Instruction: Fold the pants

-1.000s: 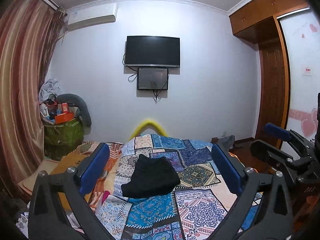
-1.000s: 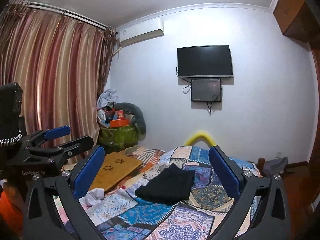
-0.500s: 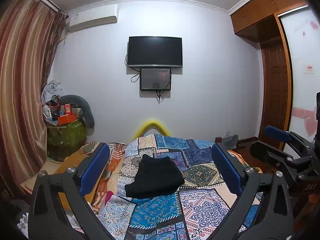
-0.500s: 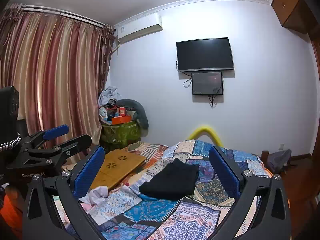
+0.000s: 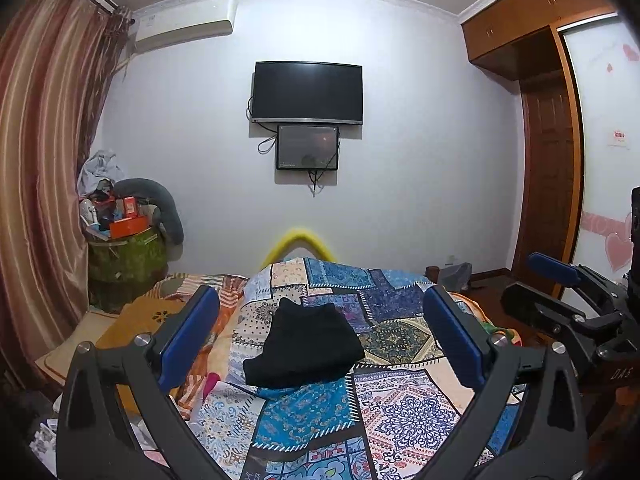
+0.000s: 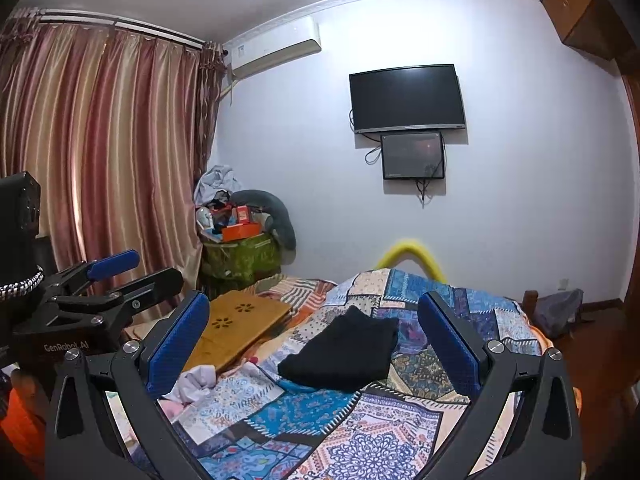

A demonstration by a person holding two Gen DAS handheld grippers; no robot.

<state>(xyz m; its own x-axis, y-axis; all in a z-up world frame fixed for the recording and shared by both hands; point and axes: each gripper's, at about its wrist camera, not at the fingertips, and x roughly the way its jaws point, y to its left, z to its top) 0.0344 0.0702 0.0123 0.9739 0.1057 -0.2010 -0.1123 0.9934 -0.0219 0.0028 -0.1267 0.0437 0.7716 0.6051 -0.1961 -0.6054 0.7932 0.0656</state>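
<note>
Tools first: I find my left tool (image 5: 320,340) and right tool (image 6: 314,340) both released, holding nothing, and raised slightly higher than a second ago, well clear of the bed (image 5: 404,412). Beyond them the pants (image 5: 304,352) lie as a compact black bundle on the patchwork quilt, unmoved. I judge folding complete.
</note>
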